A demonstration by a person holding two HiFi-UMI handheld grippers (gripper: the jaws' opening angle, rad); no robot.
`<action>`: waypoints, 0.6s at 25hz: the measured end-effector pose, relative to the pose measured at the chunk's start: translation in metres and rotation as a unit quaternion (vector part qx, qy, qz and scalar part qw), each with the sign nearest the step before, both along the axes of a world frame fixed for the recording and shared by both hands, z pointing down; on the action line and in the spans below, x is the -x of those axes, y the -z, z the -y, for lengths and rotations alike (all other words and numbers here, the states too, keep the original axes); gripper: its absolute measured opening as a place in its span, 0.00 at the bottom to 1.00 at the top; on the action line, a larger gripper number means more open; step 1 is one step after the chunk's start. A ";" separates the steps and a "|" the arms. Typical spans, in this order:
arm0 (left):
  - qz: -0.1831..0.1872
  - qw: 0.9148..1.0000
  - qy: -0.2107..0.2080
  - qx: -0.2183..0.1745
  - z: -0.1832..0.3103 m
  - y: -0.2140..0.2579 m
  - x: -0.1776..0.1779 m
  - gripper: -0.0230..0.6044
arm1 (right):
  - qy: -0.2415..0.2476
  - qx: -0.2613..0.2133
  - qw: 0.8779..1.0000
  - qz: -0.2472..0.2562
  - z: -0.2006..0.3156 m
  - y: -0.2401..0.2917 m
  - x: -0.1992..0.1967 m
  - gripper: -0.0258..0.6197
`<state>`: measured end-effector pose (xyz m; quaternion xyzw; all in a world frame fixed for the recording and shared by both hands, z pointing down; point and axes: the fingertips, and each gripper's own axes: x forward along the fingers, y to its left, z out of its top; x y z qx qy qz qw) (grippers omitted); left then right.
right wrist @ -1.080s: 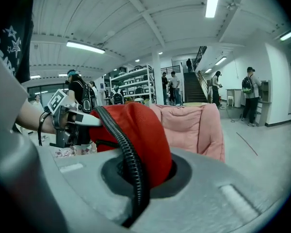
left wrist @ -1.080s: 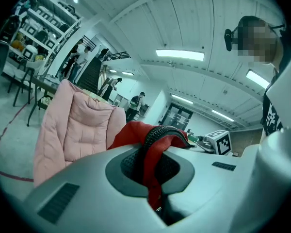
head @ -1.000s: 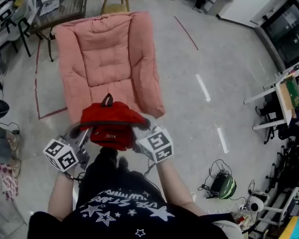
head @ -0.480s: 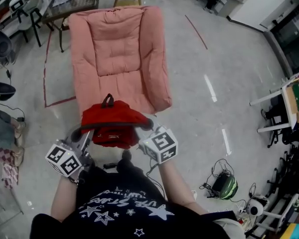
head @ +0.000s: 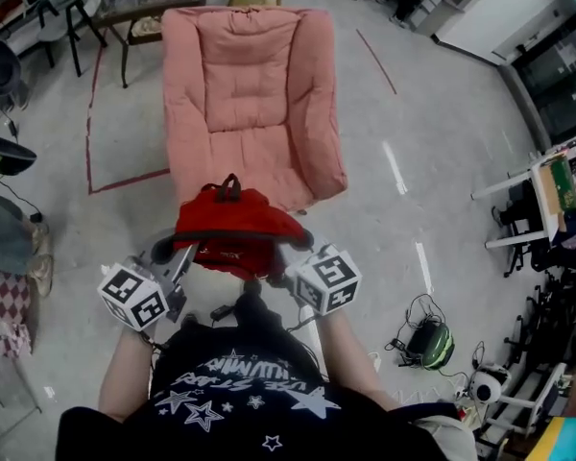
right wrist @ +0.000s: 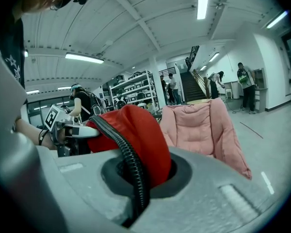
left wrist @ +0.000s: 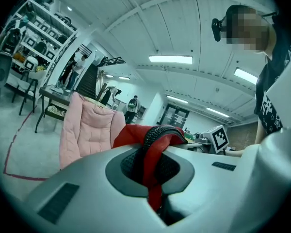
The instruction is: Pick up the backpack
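2 grippers, both clamped shut: the left gripper pinches a red strap with black padded edging, and the right gripper bites red fabric and black piping. The backpack hangs between them, just in front of the person's torso and, by the look of it, clear of the pink chair. The lift seems all but done. Next, I'd say, keep both grips tight and level so it doesn't swing or slip. It's a soft red bag, slumped and rumpled, with 1 black loop handle on top.
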<state>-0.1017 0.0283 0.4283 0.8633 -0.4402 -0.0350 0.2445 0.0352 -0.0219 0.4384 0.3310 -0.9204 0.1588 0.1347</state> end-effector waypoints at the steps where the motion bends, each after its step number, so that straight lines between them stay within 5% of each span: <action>1: 0.000 1.000 -0.008 -0.006 -0.005 0.002 0.007 0.05 | -0.010 0.000 1.000 0.002 -0.008 0.001 0.006 0.05; 15: -0.008 0.990 -0.117 -0.074 -0.126 0.048 0.061 0.05 | -0.123 -0.026 0.992 0.012 -0.161 0.042 0.057 0.05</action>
